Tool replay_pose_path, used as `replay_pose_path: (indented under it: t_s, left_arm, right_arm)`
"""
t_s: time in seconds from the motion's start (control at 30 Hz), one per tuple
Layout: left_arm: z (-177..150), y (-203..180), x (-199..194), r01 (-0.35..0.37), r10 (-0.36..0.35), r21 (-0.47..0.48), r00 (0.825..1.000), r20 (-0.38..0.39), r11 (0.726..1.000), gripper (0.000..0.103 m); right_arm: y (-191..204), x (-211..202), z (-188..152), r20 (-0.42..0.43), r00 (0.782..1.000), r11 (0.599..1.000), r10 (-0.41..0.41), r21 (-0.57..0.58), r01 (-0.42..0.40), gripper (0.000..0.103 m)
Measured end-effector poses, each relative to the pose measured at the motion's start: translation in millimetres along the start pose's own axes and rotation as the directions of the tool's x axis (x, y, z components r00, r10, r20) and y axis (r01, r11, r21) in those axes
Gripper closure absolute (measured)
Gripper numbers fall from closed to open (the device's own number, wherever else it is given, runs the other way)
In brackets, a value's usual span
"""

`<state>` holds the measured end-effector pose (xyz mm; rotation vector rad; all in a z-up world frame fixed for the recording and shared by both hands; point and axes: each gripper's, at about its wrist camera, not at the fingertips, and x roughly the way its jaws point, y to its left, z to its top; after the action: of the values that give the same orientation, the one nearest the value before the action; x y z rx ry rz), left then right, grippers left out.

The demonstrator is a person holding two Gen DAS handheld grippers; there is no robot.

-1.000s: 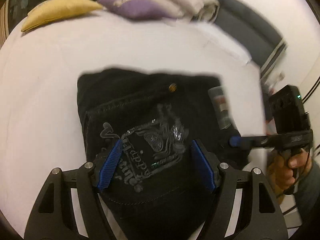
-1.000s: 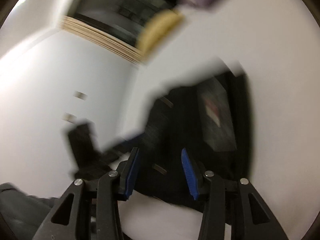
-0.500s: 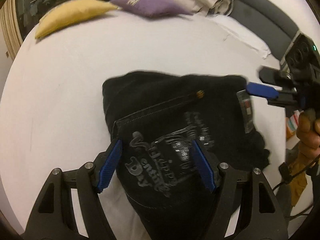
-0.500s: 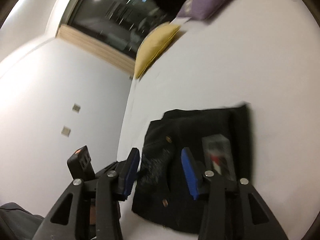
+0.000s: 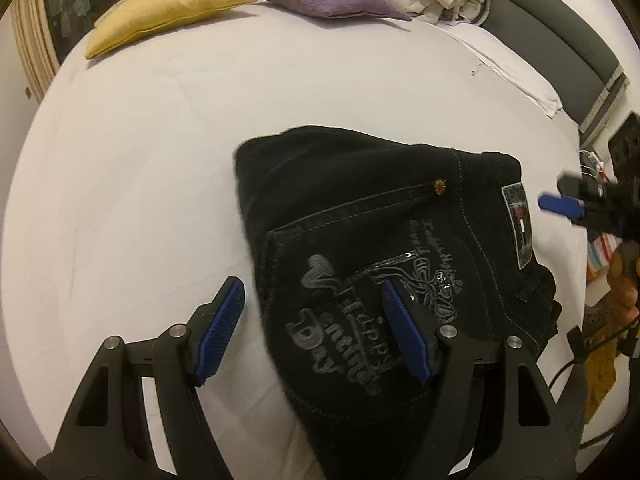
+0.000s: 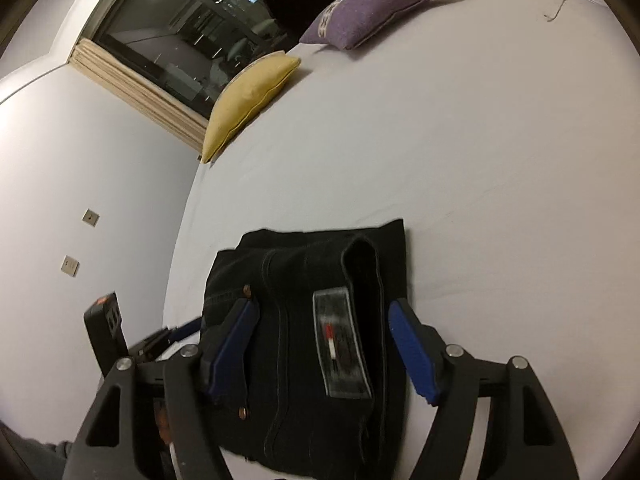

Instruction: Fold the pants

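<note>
Right wrist: right tongs (image 6: 324, 348) just spreading wide, empty, above folded pants (image 6: 304, 320) on bed (image 6: 480, 160). Left tongs (image 5: 312, 332) wide, empty. Fold looks finished; next, withdraw clear.

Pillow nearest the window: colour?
Yellow pillow, plain, no pattern. Clearest in the right wrist view, beside the purple one.
</note>
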<state>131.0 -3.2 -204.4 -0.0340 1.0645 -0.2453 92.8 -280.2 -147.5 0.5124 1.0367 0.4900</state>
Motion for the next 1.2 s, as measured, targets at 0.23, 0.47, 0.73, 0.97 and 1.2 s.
replay_pose_path:
  t_s: [0.23,0.47,0.73,0.97,1.2]
  left_arm:
    - [-1.5,14.3,-4.5,-0.036,0.036,-0.014,0.999,-0.023,0.999,0.033]
    - [-11.4,28.6,2.3,0.019,-0.025,-0.079,0.997,-0.073,0.997,0.033]
    - [-5.6,25.8,14.5,0.136,-0.148,-0.098,0.981,-0.125,0.986,0.040]
    - [-0.5,34.2,8.2,0.169,-0.184,-0.129,0.977,-0.109,0.977,0.064]
    - [-0.2,44.2,-8.5,0.219,-0.233,-0.164,0.970,-0.067,0.962,0.073]
  right_arm:
    - [-18.8,21.4,-17.5,-0.089,0.996,0.997,-0.004,0.081,0.011,0.030]
    - [-10.8,43.5,-20.6,-0.136,0.991,1.000,0.003,0.031,0.001,0.021]
    - [-11.8,45.0,-19.0,-0.138,0.990,0.999,-0.032,0.024,0.036,0.055]
    - [23.0,40.6,-22.1,-0.103,0.980,0.981,-0.168,-0.117,0.155,0.075]
    - [68.8,22.8,-23.3,-0.033,0.982,0.961,-0.187,-0.212,0.176,0.083]
